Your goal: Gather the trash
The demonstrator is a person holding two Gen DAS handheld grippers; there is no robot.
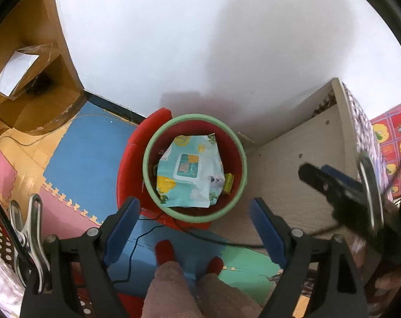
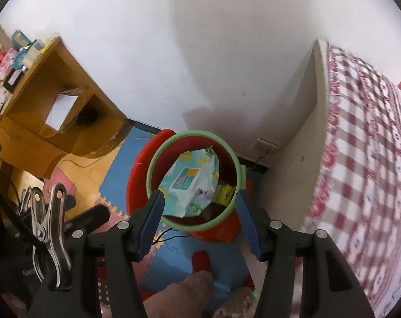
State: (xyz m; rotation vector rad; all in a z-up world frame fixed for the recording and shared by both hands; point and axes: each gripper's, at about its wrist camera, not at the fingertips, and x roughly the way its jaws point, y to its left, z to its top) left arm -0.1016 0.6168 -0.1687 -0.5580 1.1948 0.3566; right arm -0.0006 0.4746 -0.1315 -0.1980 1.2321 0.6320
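A red trash bin with a green rim [image 1: 197,118] stands on the floor against the white wall. A crumpled light-blue wet-wipes pack [image 1: 190,169] lies in it, beside a small yellow wrapper [image 1: 228,182]. My left gripper [image 1: 194,206] hangs above the bin's near side, open wide, with nothing between its blue pads. The right gripper [image 1: 322,176] shows blurred at the right of that view. In the right wrist view the same bin [image 2: 197,134] holds the pack [image 2: 187,185], and my right gripper [image 2: 199,197] hovers over the near rim, open and holding nothing.
A wooden shelf unit [image 1: 28,66] stands left of the bin, and a pale cabinet side [image 1: 293,172] under a red-checked cloth [image 2: 359,159] to the right. Coloured foam mats [image 1: 89,159] cover the floor. Black cables [image 1: 147,230] run past a person's red-socked feet [image 1: 164,251].
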